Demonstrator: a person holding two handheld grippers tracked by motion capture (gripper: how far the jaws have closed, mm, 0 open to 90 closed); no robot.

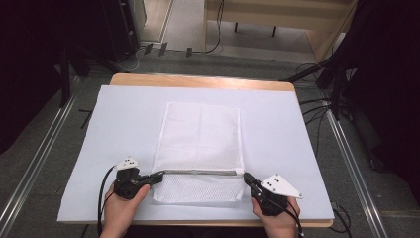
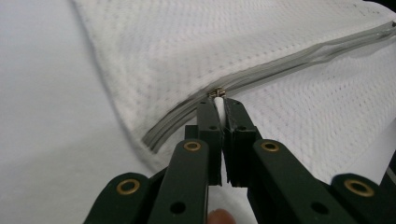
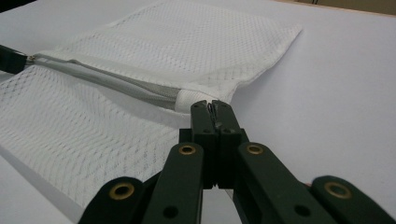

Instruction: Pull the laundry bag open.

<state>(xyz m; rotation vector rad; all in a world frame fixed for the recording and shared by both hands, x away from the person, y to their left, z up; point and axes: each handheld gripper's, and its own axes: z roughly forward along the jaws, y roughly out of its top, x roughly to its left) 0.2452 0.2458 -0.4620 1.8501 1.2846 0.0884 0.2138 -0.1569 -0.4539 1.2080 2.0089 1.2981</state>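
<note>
- a white mesh bag (image 1: 200, 148) lies flat on the white-covered counter (image 1: 124, 119), stretched between the two tongs, its grey zipper (image 1: 198, 172) running from one to the other.
- left tongs (image 2: 219, 100) are clamped on the white zipper pull (image 2: 219, 109) at the zipper's left end.
- right tongs (image 3: 212, 106) are pressed together on the bag's white corner tab (image 3: 187, 99) at the zipper's right end.
- a hand (image 1: 121, 210) grips each tool at the counter's near edge.

a wooden worktop (image 1: 198, 81) sits at the centre of the frame, nearly all of it covered by a white sheet (image 1: 124, 124) (bare wood shows along the top edge). a white mesh bag (image 1: 200, 134) lies flat mid-sheet, its grey zipper (image 1: 198, 172) crossing the lower part.
</note>
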